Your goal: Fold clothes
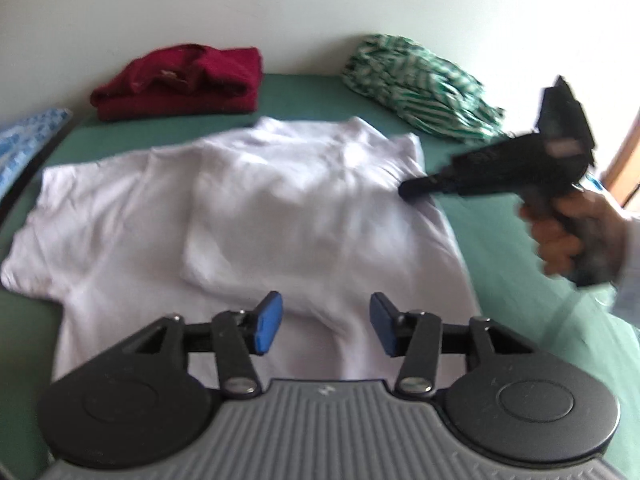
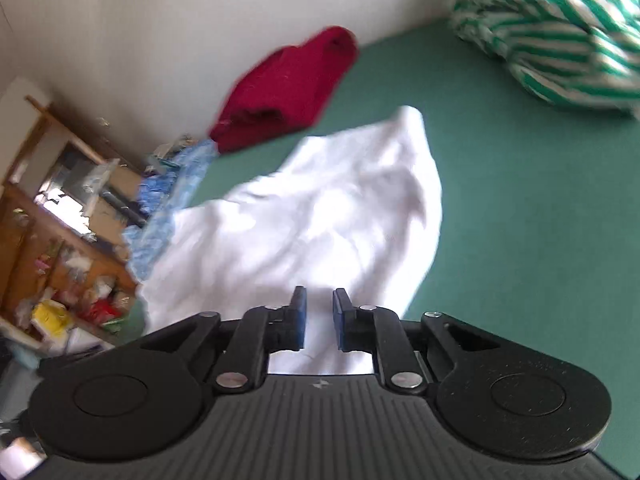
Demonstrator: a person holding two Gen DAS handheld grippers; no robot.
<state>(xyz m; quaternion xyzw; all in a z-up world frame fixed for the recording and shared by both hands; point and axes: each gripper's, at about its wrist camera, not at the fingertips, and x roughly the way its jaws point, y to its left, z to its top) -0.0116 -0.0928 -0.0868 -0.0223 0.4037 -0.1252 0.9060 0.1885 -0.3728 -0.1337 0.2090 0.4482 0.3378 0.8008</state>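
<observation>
Left fingers (image 1: 325, 322) stand wide apart and empty; right fingers (image 2: 319, 318) are narrowly parted, nothing between them. The white shirt (image 1: 248, 216) lies spread just ahead of both on a green surface (image 1: 520, 320), one side folded over. It looks light, limp, wrinkle-prone; best pinched at a hem or sleeve edge.
</observation>
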